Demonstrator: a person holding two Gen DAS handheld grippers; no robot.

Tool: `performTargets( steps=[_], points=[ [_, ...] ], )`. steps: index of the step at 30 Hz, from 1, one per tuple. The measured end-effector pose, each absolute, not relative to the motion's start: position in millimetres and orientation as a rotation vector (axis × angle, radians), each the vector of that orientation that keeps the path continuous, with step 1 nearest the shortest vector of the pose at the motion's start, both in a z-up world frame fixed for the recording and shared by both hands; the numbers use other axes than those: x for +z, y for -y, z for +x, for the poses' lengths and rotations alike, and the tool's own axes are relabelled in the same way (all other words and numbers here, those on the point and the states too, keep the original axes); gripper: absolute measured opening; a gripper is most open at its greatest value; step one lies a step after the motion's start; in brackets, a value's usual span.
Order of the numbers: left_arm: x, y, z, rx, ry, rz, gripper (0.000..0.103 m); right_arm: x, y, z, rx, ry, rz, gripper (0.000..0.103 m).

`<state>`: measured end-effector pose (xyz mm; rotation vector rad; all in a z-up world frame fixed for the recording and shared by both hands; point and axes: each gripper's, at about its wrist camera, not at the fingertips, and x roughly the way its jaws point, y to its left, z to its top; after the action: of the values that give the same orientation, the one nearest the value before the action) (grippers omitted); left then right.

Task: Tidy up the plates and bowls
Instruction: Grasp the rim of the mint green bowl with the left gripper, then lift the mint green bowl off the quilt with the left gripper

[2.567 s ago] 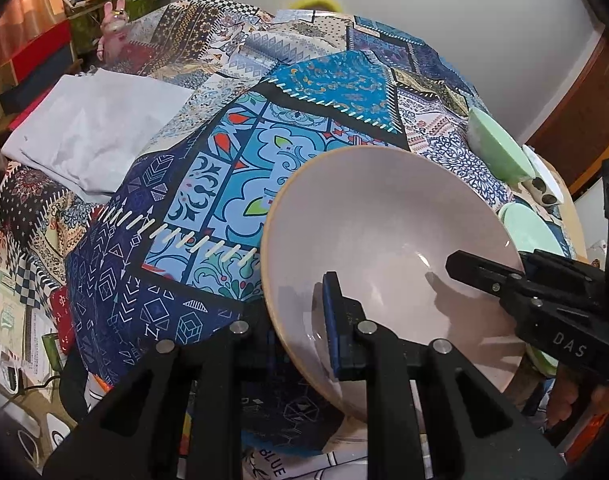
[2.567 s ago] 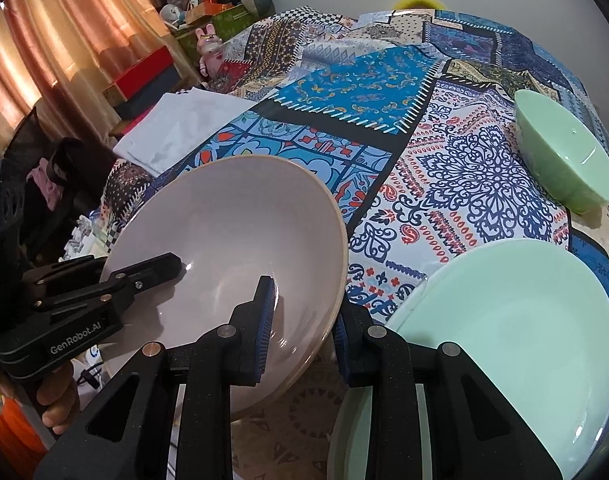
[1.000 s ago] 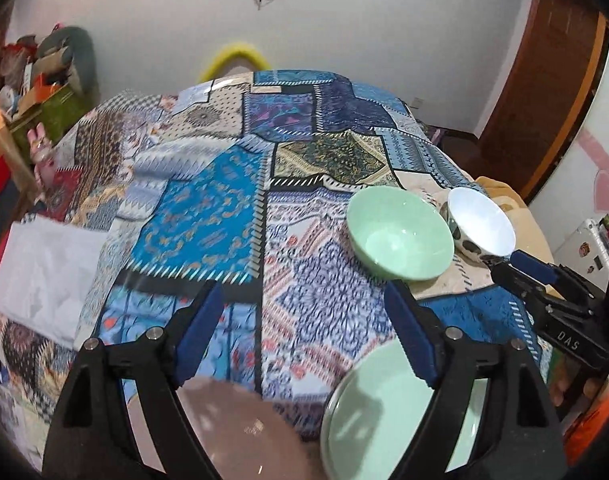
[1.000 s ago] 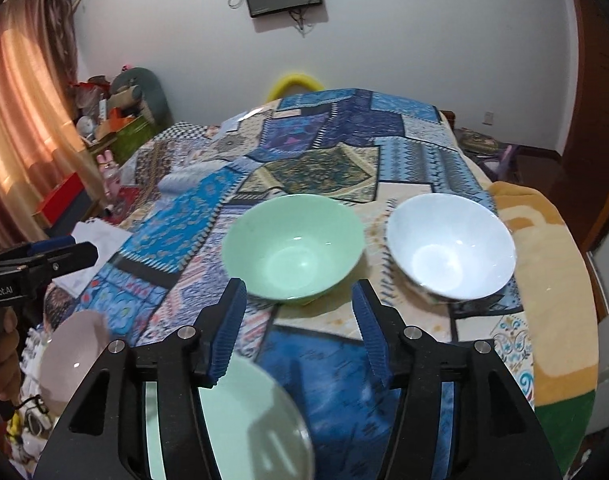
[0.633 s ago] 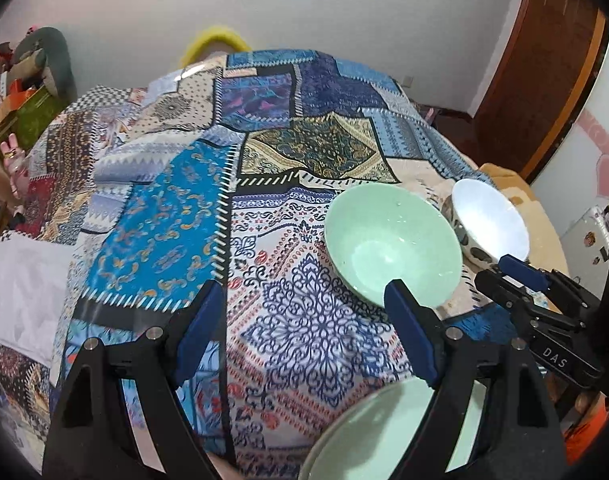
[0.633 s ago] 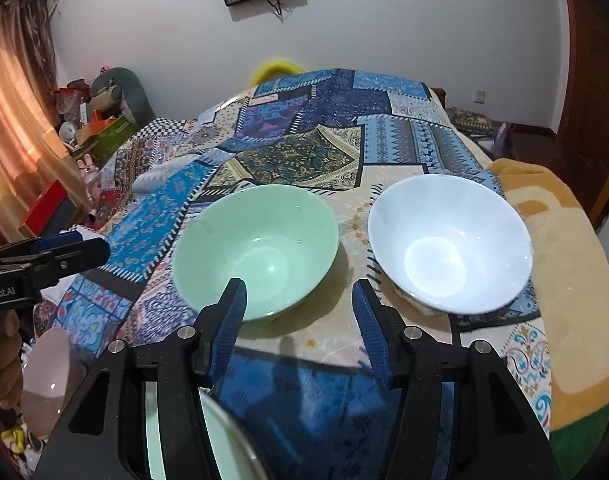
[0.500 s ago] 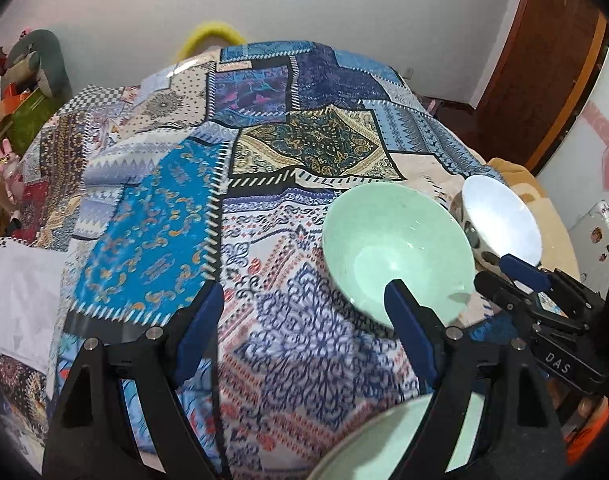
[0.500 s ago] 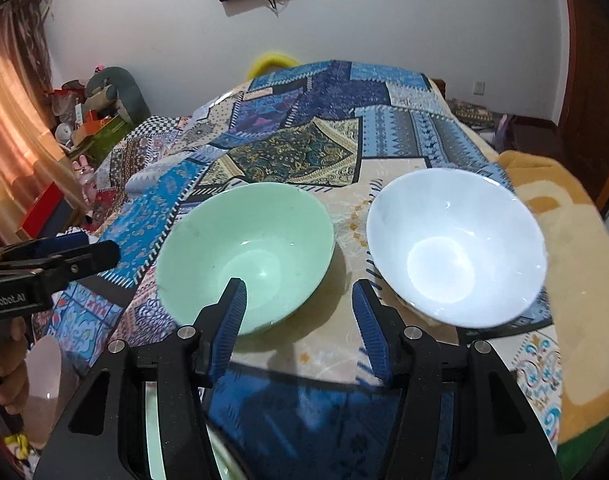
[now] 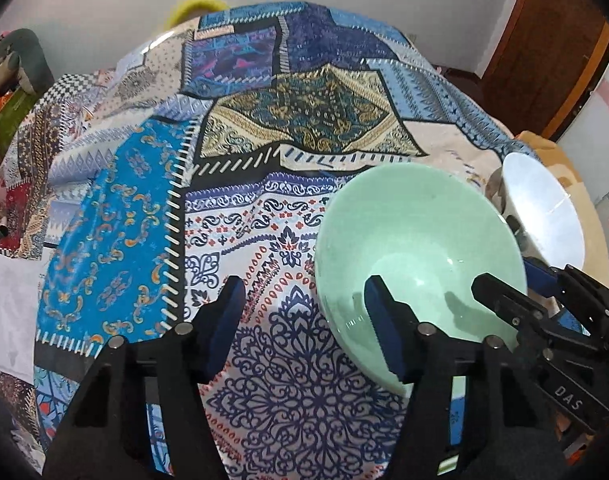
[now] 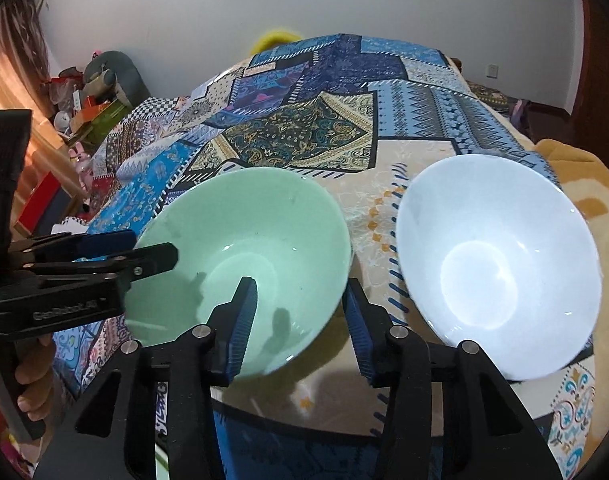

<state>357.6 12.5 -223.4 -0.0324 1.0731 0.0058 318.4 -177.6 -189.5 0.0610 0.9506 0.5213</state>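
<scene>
Patchwork cloth (image 9: 152, 208) in blues, golds and reds covers the whole bed, the largest thing in either view, and carries both bowls near its right edge. A grey wall rises behind it, and a wooden door (image 9: 552, 52) stands past the far right corner.

Next in size, the white bowl (image 10: 496, 276) sits upright closest to the right edge, on a cream patch of the cloth. Just beside it, toward the middle of the bed, rests the green bowl (image 10: 240, 264), also upright; in the right wrist view a narrow strip of cloth shows between the two rims, so they are near but apart.

The right gripper (image 10: 300, 328) is spread wide and straddles the green bowl's near-right rim: one blue pad hangs inside the bowl, the other outside the wall, and neither pad can be seen pressing the ceramic. In the left wrist view this tool (image 9: 516, 284) reaches in from the right edge over the same bowl.

The left gripper (image 9: 304, 324) is likewise released, its right pad in front of the bowl's inner slope and its left pad over bare cloth. From the right wrist view it (image 10: 140, 248) enters from the bowl's left side, with a person's hand (image 10: 36, 380) wrapped round its handle.

A slice of pale green plate (image 9: 448, 464) peeks out at the near edge.
</scene>
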Motion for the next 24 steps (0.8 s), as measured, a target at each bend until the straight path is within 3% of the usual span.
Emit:
performTargets(
  steps=[4, 15, 24],
  points=[
    [-233.6, -12.8, 362.9, 0.011, -1.083, -0.023, 0.055, -193.5, 176.0, 320.2, 0.525, -0.955, 0.064, 0.037],
    [-242.6, 1.1, 366.2, -0.027, -1.089, 0.016, 0.026, -196.1, 174.5, 323.2, 0.542, -0.954, 0.06, 0.027],
    [-235.0, 4.4, 357.7, -0.014, -1.074, -0.008, 0.026, -190.8, 176.5, 317.8, 0.55, -0.948, 0.071, 0.024]
  ],
)
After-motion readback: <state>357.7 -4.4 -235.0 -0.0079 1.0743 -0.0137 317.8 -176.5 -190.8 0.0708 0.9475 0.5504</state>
